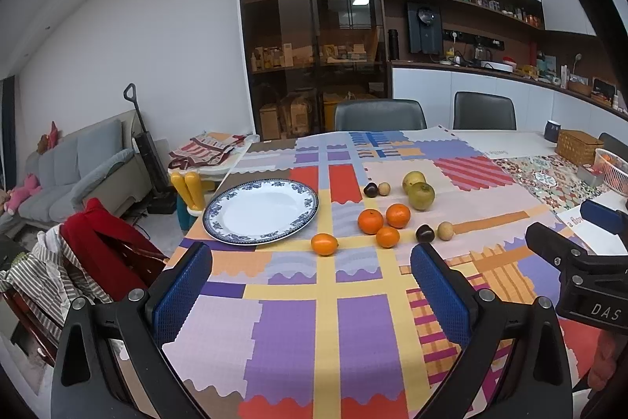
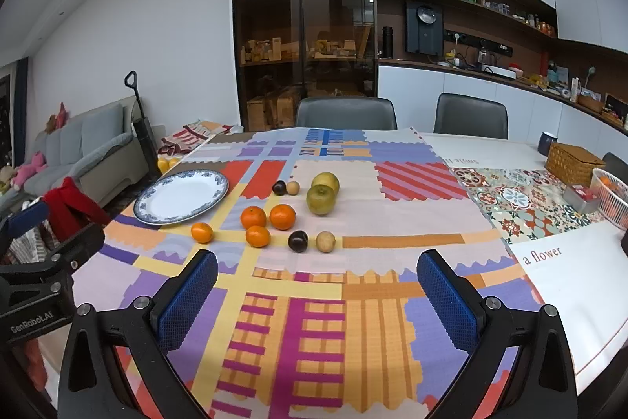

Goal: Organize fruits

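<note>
A blue-rimmed white plate [image 1: 261, 211] [image 2: 181, 197] lies empty on the patchwork tablecloth. To its right lie several oranges [image 1: 370, 221] [image 2: 253, 217], two green apples [image 1: 421, 196] [image 2: 321, 199], two dark plums [image 1: 424, 233] [image 2: 298, 240] and two small tan fruits [image 1: 445, 230] [image 2: 325, 241]. My left gripper [image 1: 310, 285] is open and empty, above the table's near edge, short of the fruits. My right gripper [image 2: 317, 289] is open and empty, also short of the fruits. Each gripper shows at the edge of the other's view.
A wicker box [image 2: 574, 163], a white wire basket [image 2: 612, 197] with fruit and a dark mug [image 2: 546, 143] stand at the table's far right. Two grey chairs [image 2: 346, 112] stand behind the table. A chair with red clothing [image 1: 102, 250] is at the left.
</note>
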Motion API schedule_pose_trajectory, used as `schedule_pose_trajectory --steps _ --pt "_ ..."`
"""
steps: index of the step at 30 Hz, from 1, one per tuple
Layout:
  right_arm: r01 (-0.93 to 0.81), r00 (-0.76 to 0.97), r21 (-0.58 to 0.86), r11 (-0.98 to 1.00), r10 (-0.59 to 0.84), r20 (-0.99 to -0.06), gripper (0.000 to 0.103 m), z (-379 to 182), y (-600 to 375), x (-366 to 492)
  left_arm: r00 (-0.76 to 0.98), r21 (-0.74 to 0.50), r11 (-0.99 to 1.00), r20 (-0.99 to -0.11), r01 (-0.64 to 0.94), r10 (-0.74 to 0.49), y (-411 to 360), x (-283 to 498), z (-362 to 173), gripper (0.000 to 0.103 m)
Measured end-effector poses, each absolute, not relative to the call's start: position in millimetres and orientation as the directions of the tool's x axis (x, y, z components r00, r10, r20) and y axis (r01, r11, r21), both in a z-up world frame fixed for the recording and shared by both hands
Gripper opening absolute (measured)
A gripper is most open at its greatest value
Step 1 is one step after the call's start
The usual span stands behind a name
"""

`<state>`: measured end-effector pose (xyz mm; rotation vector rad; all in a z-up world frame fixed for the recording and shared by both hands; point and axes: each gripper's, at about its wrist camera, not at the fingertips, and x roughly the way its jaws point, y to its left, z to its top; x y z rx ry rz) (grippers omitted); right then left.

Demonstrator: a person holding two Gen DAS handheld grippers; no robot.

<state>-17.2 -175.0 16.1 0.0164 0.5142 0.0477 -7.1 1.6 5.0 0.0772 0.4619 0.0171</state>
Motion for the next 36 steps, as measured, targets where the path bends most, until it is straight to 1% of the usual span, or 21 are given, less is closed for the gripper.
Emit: schedule_pose_trajectory --steps 8,16,36 --pt "-0.043 0.869 0.032 0.999 0.053 -0.492 0.103 16.9 -173.5 -17.8 0.895 0.076 0.997 -0.445 0.004 0.03 0.6 -7.5 5.6 0.103" --pt "-0.046 0.869 0.038 0.998 0.059 -0.491 0.103 16.2 -172.7 -19.0 0.904 0.066 0.998 -0.427 0.002 0.026 0.8 -13.3 10.6 0.103" --pt "-0.043 0.868 0.038 0.998 0.056 -0.493 0.103 16.4 -173.7 -18.7 0.9 0.046 0.999 -0.436 0.024 -0.001 1.9 -14.6 11.5 0.103"
